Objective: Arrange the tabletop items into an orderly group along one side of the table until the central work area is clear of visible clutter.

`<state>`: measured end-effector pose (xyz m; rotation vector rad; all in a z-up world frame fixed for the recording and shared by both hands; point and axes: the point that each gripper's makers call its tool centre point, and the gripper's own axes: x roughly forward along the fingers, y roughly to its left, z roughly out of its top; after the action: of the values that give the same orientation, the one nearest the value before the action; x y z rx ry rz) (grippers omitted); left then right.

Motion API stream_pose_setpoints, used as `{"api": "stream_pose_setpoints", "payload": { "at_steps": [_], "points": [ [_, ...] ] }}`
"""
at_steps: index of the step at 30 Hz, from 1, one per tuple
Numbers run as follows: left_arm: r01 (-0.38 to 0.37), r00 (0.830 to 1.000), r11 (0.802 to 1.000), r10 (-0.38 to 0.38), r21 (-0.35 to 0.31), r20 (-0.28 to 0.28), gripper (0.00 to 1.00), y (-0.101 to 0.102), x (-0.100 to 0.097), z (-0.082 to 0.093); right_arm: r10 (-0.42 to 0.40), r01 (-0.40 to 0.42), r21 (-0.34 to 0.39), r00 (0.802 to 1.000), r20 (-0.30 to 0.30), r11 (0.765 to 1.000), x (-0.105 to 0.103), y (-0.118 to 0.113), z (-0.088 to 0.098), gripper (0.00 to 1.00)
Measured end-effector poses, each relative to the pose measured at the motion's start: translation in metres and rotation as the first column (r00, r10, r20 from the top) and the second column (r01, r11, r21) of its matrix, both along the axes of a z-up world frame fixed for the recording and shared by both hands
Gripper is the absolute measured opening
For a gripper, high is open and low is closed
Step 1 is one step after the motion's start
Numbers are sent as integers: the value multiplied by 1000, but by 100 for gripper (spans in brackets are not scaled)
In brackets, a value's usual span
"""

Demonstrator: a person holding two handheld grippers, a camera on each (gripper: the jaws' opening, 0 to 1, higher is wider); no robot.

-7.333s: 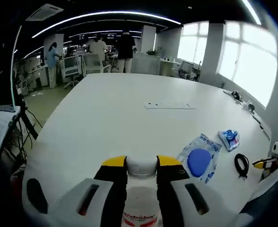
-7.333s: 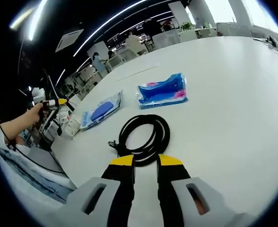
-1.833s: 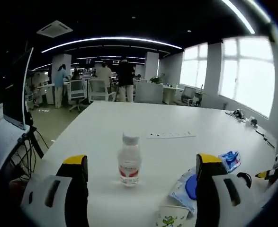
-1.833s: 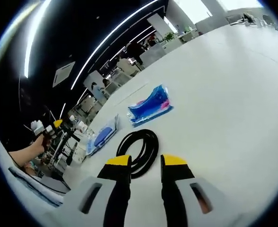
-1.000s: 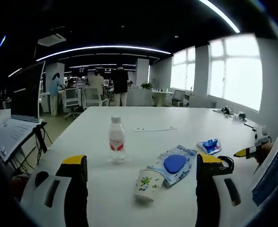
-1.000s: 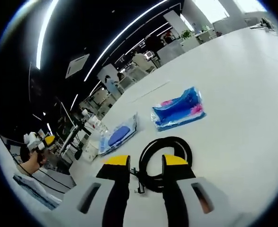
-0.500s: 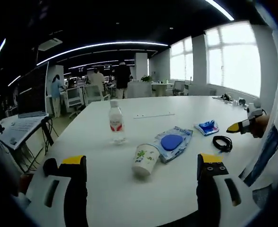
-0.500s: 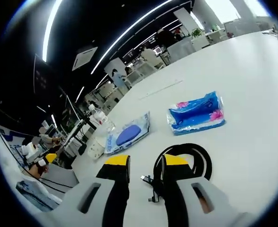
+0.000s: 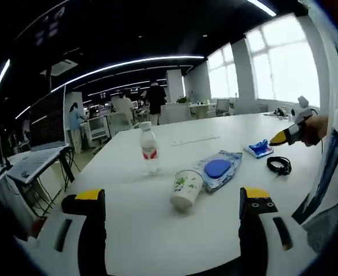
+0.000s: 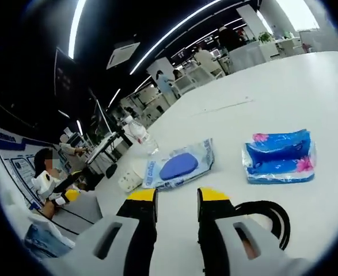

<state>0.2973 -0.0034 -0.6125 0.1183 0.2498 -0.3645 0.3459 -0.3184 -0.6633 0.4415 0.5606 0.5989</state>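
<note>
Risks knocking the cup [image 9: 186,189] with the wide-open left gripper [image 9: 170,201]; right gripper [image 10: 177,198] narrow, empty, beside the cable [image 10: 265,214].

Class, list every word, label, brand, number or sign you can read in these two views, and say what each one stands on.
No text can be read.
water bottle: red label, print too blurred.
paper cup: green pattern, no legible words.
clear packet with a blue pad: print too small.
blue packet: pink flower pictures, lettering not legible.
</note>
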Motion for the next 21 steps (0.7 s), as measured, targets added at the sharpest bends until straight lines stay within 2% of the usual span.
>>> {"api": "stream_pose_setpoints", "payload": {
  "at_steps": [2,3,5,9,12,14,17,20,21],
  "points": [
    [9,1000,1000,-9,12,-11,99,-3,-1,-4,55,-55,-18,998,11,998,5,12,1,26],
    [27,999,999,-26,38,-32,98,-6,-3,-10,93,-93,-26,996,9,995,10,24,2,26],
    [32,998,999,-30,37,-51,94,-7,-4,-13,123,-123,-24,992,11,992,19,37,5,27],
    [10,1000,999,-9,32,-27,95,-2,-2,-9,195,-194,-19,980,29,981,32,61,13,27],
    [3,999,999,-2,39,-34,94,-1,-2,-11,286,-285,-35,958,30,958,35,82,16,27],
    [8,999,997,-5,71,-46,92,-1,-2,-16,358,-355,-64,933,38,933,38,99,19,27],
    [1,998,997,3,75,-55,88,2,-3,-18,428,-423,-86,903,43,902,42,117,23,27],
    [-14,999,998,17,64,-45,89,6,-2,-16,475,-471,-101,880,20,877,46,130,20,27],
    [-15,999,998,18,65,-49,89,6,-2,-18,501,-497,-115,865,7,860,49,138,18,27]
  ]
}}
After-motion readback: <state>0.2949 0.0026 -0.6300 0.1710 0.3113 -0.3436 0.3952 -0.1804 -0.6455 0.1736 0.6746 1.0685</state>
